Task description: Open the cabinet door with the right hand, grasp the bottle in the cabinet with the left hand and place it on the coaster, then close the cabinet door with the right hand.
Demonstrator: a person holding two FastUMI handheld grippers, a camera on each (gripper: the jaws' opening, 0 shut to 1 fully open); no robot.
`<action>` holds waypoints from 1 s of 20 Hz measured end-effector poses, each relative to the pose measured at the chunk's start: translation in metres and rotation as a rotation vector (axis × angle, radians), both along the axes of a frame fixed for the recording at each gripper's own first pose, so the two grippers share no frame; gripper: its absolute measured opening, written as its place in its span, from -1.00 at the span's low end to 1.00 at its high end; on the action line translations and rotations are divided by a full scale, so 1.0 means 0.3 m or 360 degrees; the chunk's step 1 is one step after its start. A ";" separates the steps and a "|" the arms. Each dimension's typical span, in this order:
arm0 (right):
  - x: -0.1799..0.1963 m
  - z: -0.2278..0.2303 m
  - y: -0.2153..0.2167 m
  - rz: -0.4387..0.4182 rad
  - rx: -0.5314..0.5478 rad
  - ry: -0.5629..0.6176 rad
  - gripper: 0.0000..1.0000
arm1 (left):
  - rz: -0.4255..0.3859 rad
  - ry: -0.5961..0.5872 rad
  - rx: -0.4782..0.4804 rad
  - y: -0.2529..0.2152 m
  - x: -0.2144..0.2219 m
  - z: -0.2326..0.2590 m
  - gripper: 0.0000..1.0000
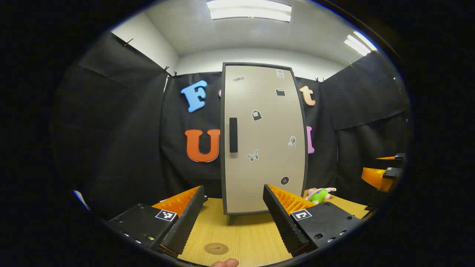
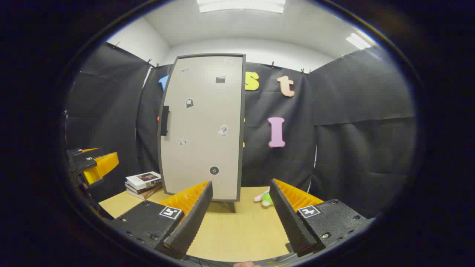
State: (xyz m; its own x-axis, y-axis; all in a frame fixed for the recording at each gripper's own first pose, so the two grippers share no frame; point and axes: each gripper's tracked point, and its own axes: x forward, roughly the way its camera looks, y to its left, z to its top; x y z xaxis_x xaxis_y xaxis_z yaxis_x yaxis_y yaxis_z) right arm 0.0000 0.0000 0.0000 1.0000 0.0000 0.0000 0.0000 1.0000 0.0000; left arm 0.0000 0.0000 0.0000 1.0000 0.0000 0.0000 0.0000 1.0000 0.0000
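Two grippers were held wide apart over the wooden bench (image 1: 241, 237), each with its jaws spread and nothing between them.

In the left gripper view, the left gripper (image 1: 234, 217) pointed at the cabinet (image 1: 264, 148), which stood upright near the back edge of the bench. The cabinet door (image 1: 267, 122) was closed, so the bottle was hidden behind it. The dark handle (image 1: 233, 135) sat on the door's left edge at mid height. Several small stickers (image 1: 256, 115) were spread over the door face. The round coaster (image 1: 216, 248) lay flat near the front edge of the bench, between the left gripper's two fingers and well apart from the cabinet. A fingertip (image 1: 224, 263) showed at the bottom edge, just in front of the coaster. To the right of the cabinet foot, a small plush toy (image 1: 320, 194) lay near the back edge. At the far right, the right gripper (image 1: 384, 168) hung above the bench.

In the right gripper view, the left gripper (image 2: 92, 163) showed at the far left. A stack of books (image 2: 144, 184) rested near the bench's back left corner, just left of the cabinet (image 2: 202, 126). The right gripper (image 2: 240, 211) faced the cabinet foot, clear of the handle (image 2: 165, 120). The plush toy (image 2: 264, 197) lay beside the cabinet's right side.
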 end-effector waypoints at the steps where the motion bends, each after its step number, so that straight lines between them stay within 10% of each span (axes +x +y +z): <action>1: 0.000 0.004 -0.002 -0.0002 -0.0003 -0.0005 0.97 | 0.0000 -0.0001 0.0002 -0.002 0.000 -0.002 0.91; 20: 0.018 0.000 -0.055 -0.0107 0.0030 -0.0006 0.97 | -0.0018 0.0016 0.0009 -0.008 0.031 -0.012 0.91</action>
State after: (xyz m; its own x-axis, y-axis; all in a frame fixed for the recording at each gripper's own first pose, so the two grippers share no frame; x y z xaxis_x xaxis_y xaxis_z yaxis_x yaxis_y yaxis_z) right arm 0.0055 -0.0164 0.0001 0.9977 -0.0674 0.0034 0.0673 0.9975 0.0192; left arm 0.0094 -0.0023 -0.0035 0.9999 -0.0111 -0.0102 0.0112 0.9999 0.0057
